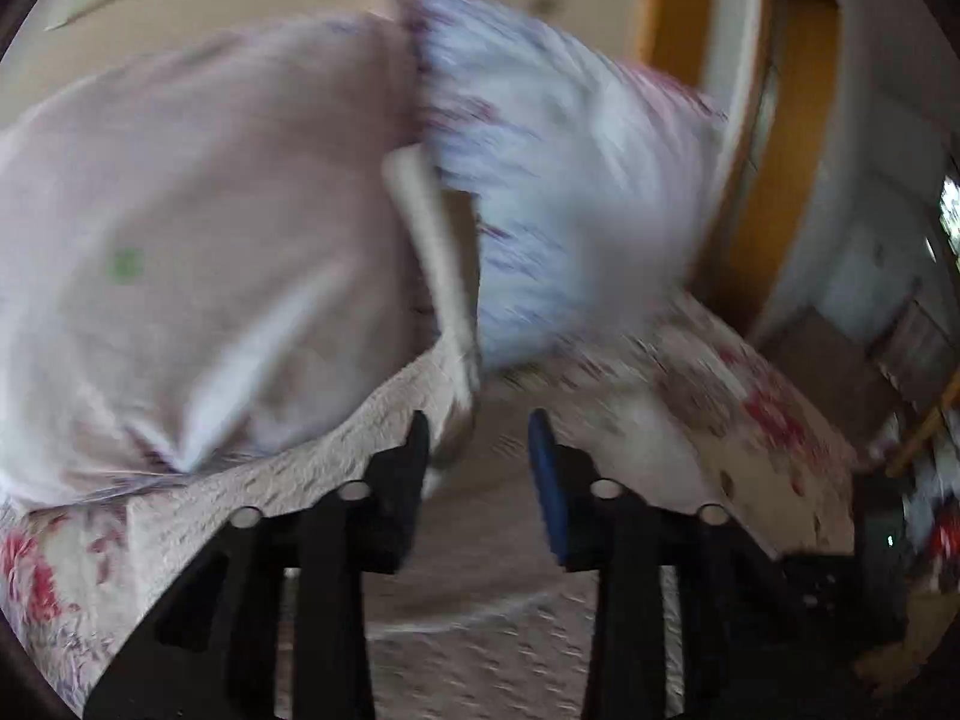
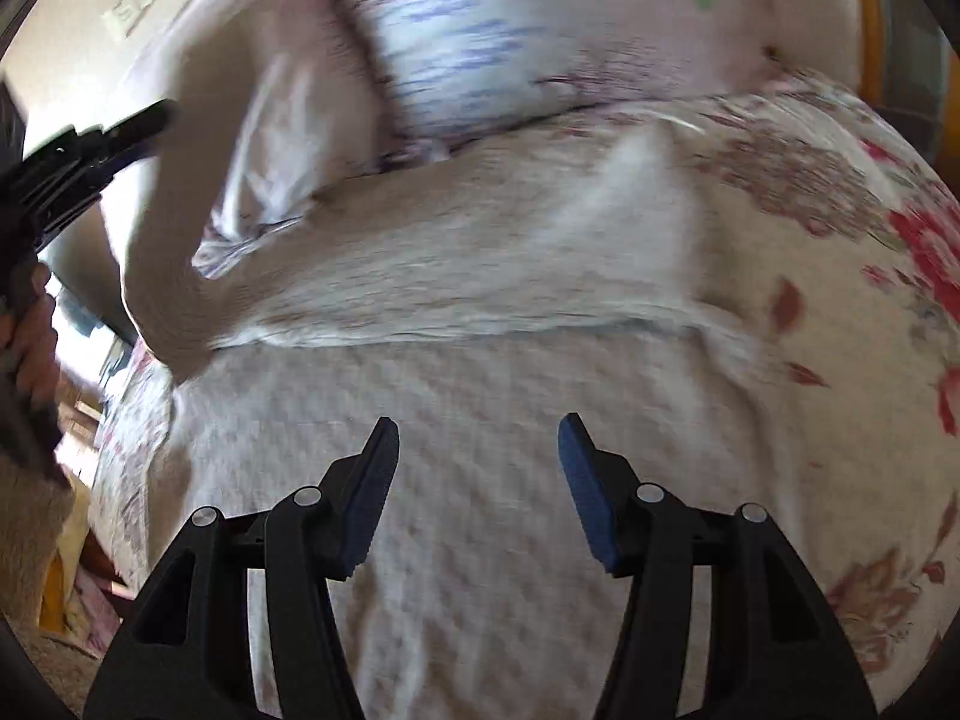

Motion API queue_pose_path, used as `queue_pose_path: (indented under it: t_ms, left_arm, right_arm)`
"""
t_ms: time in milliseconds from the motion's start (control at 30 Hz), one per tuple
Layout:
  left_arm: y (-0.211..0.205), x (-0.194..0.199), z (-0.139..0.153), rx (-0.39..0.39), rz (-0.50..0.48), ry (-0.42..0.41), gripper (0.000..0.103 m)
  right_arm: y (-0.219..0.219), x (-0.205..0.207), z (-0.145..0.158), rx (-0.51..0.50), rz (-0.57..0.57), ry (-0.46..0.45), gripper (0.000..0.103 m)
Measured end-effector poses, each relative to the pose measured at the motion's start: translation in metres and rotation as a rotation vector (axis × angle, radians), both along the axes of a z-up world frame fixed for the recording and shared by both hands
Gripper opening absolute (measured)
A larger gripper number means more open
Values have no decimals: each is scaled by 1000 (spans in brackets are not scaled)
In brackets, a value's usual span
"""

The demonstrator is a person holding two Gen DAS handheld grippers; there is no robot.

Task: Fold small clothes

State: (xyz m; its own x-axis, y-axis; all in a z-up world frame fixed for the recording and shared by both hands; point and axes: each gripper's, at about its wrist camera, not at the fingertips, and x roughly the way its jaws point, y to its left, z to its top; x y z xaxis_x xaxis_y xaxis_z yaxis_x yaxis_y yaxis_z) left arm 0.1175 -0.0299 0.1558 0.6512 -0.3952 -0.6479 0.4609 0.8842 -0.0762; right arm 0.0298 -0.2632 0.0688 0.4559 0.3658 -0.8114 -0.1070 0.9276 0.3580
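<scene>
A white textured garment lies spread on the bed, with a fold ridge across its far part. One part of it, a sleeve-like strip, rises up to the left toward my left gripper. In the left wrist view the same garment lies under and ahead of my left gripper, whose jaws stand apart with a blurred strip of cloth running up from between them. My right gripper is open and empty just above the garment's near half.
A floral bedspread covers the bed. Two pillows lean at its head, a pale pink one and a blue-patterned one. A wooden door frame stands beyond. The bed's left edge drops to the floor.
</scene>
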Motion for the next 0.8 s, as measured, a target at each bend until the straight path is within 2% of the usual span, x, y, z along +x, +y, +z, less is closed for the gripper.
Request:
queue_pose_path:
  t_ms: [67,133,167,233,300,367,433,533,600,633,667,700,767,800]
  left_arm:
    - [-43,-16,-25,143,-84,26,40]
    - [-30,-35,-39,186,-77,31,41]
    - [-6,-42,-44,173,-39,60,44]
    - [49,-46,-53,119,86,132,59]
    - [112,-63,-71,69,239,228,59]
    - [154,-87,-92,60,363,311,59]
    - [182,-111,-111,17,438,403,59]
    - [195,-146,-129,-64,458,479,57]
    - [197,-165,-131,-76,456,480,54]
    - [194,-175,-133,-103,440,495,46]
    - [192,-184,-134,-131,433,508,44]
    - [190,-192,-135,-158,424,525,36]
    - [188,-204,-137,-195,413,559,29]
    - [184,-207,-140,-211,408,584,24]
  right_arm:
    - [-21,-1,1,-1,-48,16,57]
    - [-42,-7,8,9,-85,4,57]
    - [-52,-11,11,0,-102,3,57]
    - [-73,-20,13,-17,-132,15,57]
    - [-93,-29,10,-4,-161,61,57]
    - [-112,-36,-1,63,-181,137,57]
    - [-121,-43,-12,145,-186,214,52]
    - [-120,-60,-26,249,-152,316,42]
    - [-119,-73,-30,324,-123,353,38]
    - [-118,-80,-37,384,-101,402,32]
    - [-117,-84,-40,410,-92,427,29]
    - [-116,-90,-43,445,-76,460,28]
    - [-113,-98,-48,487,-52,508,22]
    - [-111,-101,-49,498,-39,525,15]
